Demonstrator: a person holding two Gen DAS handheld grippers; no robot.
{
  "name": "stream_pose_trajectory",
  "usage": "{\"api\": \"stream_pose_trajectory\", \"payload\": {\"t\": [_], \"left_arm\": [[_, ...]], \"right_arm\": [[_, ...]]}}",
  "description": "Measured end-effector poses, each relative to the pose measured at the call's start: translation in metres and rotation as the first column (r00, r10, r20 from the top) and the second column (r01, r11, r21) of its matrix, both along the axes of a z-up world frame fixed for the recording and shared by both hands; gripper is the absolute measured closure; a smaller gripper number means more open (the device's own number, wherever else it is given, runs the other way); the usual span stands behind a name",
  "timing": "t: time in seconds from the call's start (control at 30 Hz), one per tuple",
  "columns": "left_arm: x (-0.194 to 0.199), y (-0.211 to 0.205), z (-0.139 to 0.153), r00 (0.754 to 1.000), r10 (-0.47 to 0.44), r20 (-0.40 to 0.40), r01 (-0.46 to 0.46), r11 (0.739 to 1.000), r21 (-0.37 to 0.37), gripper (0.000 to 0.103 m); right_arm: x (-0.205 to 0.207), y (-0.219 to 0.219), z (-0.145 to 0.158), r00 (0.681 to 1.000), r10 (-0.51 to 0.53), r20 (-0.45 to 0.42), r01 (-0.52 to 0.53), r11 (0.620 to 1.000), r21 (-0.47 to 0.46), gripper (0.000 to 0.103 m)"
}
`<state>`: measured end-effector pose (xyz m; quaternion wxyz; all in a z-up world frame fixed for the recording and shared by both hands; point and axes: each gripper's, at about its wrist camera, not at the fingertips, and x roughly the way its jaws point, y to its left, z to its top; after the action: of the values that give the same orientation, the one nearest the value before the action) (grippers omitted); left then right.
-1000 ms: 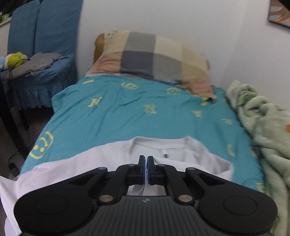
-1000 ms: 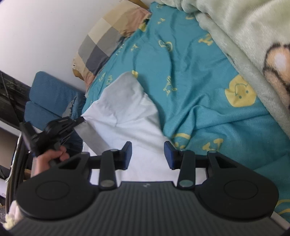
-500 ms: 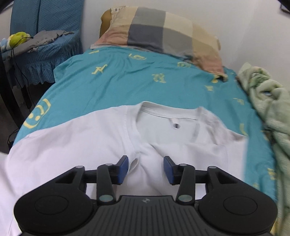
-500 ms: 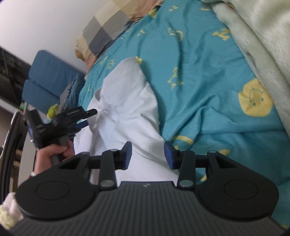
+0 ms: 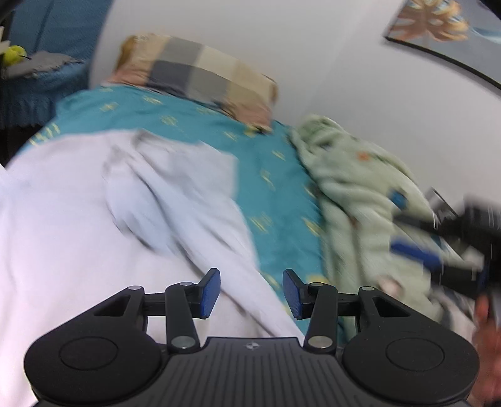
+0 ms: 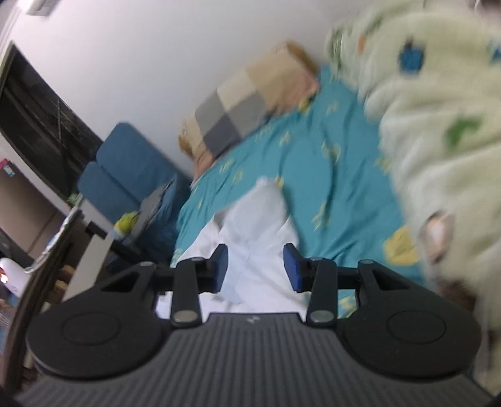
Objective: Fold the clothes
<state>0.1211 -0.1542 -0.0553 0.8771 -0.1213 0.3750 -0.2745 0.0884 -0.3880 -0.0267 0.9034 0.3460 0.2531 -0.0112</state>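
Both your left gripper (image 5: 251, 289) and right gripper (image 6: 256, 271) hang spread and empty above the rumpled white cotton T-shirt (image 5: 94, 238) on the teal bed sheet (image 6: 313, 175); between folds, next pinch an edge.

Shirt (image 5: 94, 234) on bed (image 5: 272, 175), blanket (image 5: 353, 194) right.

This is a bedroom in a home. There is a bed (image 5: 269, 162) with a teal sheet, a checked pillow (image 5: 200, 75), a green fleece blanket (image 5: 353, 188), a blue chair (image 6: 125, 175) and a picture (image 5: 438, 22) on the wall.
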Motion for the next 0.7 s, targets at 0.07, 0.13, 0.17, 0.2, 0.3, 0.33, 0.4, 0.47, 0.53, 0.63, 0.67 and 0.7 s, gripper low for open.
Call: {"api": "stream_pose_trajectory", "payload": {"t": [0.07,0.13,0.17,0.2,0.3,0.33,0.4,0.47,0.53,0.63,0.67,0.7], "left_arm": [[-0.028,-0.012,-0.005,0.999,-0.043,-0.009,0.043,0.999,-0.009,0.057],[-0.052,-0.024,-0.013,0.996,-0.090,-0.027,0.089,0.996,-0.026,0.057],[-0.059,-0.032,-0.020,0.992,-0.118,-0.035,0.118,0.993,-0.019,0.058],[-0.066,-0.041,-0.027,0.988,-0.149,-0.043,0.148,0.989,-0.008,0.060],[-0.086,-0.066,-0.049,0.969,-0.238,-0.070,0.240,0.971,0.021,0.062],[-0.089,-0.072,-0.056,0.961,-0.264,-0.085,0.266,0.964,0.022,0.062],[-0.093,-0.082,-0.069,0.942,-0.314,-0.117,0.318,0.948,0.018,0.062],[-0.096,-0.089,-0.079,0.930,-0.340,-0.135,0.348,0.937,0.033,0.062],[-0.097,-0.094,-0.088,0.919,-0.363,-0.153,0.373,0.927,0.044,0.062],[-0.096,-0.099,-0.099,0.897,-0.394,-0.200,0.408,0.912,0.035,0.068],[-0.095,-0.100,-0.102,0.895,-0.389,-0.217,0.407,0.912,0.045,0.078],[-0.093,-0.100,-0.105,0.894,-0.382,-0.234,0.405,0.913,0.057,0.099]], "right_arm": [[-0.023,-0.004,0.002,1.000,-0.007,0.019,0.008,1.000,-0.015,0.060],[-0.044,-0.008,-0.003,0.999,-0.030,0.019,0.031,0.999,-0.028,0.060],[-0.052,-0.010,-0.010,0.998,-0.056,0.000,0.056,0.998,-0.031,0.060],[-0.057,-0.013,-0.017,0.997,-0.079,-0.021,0.079,0.997,-0.022,0.060],[-0.055,-0.020,-0.029,0.995,-0.096,-0.038,0.097,0.995,0.017,0.060],[-0.053,-0.023,-0.032,0.994,-0.100,-0.041,0.101,0.994,0.028,0.060],[-0.050,-0.025,-0.038,0.993,-0.106,-0.049,0.108,0.993,0.040,0.060],[-0.047,-0.027,-0.045,0.993,-0.101,-0.067,0.105,0.993,0.060,0.060],[-0.044,-0.029,-0.052,0.992,-0.096,-0.084,0.103,0.991,0.080,0.060],[-0.045,-0.035,-0.055,0.992,-0.107,-0.072,0.115,0.987,0.111,0.060],[-0.045,-0.036,-0.056,0.991,-0.110,-0.071,0.117,0.987,0.114,0.060],[-0.044,-0.037,-0.058,0.991,-0.110,-0.077,0.119,0.985,0.123,0.060]]}}
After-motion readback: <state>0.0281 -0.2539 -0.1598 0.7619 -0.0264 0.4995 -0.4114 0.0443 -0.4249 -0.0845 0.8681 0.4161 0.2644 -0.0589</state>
